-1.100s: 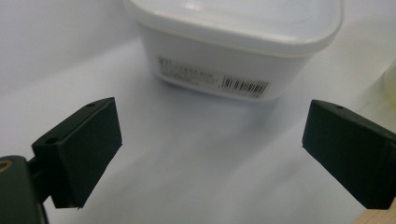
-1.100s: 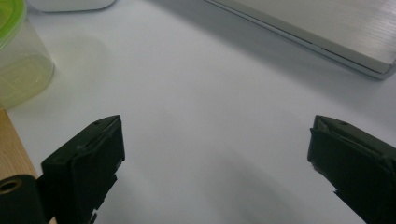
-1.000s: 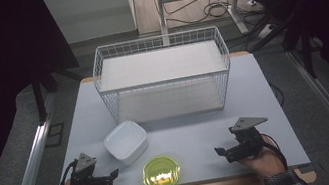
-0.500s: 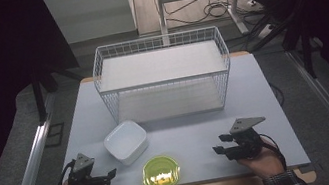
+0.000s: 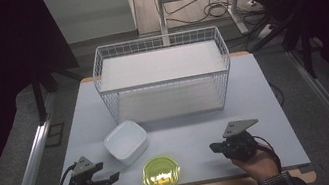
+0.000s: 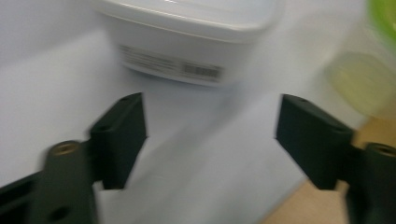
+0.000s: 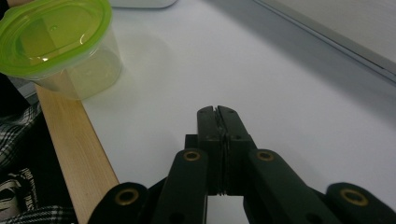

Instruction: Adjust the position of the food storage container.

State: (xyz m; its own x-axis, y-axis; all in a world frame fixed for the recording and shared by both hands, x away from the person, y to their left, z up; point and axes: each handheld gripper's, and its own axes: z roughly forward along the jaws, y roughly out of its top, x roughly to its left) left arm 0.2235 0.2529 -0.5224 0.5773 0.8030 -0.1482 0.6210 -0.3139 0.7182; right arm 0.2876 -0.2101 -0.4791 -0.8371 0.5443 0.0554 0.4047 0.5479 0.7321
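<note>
My right tool [image 7: 218, 112] has just clenched on nothing; my left tool [image 6: 210, 135], jaws narrowing yet released, faces the white container [image 6: 187, 37] ahead, likely my next grasp.

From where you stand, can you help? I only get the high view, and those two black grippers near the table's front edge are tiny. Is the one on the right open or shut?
Observer: The right gripper is shut, jaws pressed together with nothing between them; they have just been closing.
Operator: And the left one?
Observer: The left gripper has a wide gap, nothing in it, though its jaws have just been closing too.
Operator: What does it face?
Observer: The white container, whose side carries a barcode label.
Operator: Is the green thing a plate?
Observer: No, a green-lidded tub with clear walls, standing at the table's wooden edge.
</note>
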